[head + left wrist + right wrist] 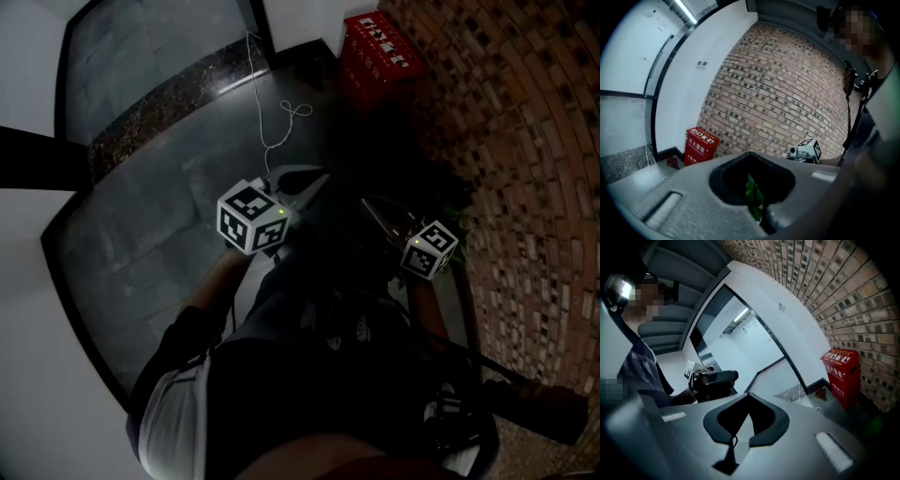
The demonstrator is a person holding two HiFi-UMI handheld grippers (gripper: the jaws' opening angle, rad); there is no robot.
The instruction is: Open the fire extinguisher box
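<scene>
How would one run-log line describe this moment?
left gripper: shut, empty | right gripper: shut, empty | red fire extinguisher box: closed, by brick wall, not yet reached

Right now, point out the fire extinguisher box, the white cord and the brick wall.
fire extinguisher box (380, 45): head view, red top face.
white cord (297, 111): head view, its looped end.
brick wall (534, 141): head view, bare bricks.
</scene>
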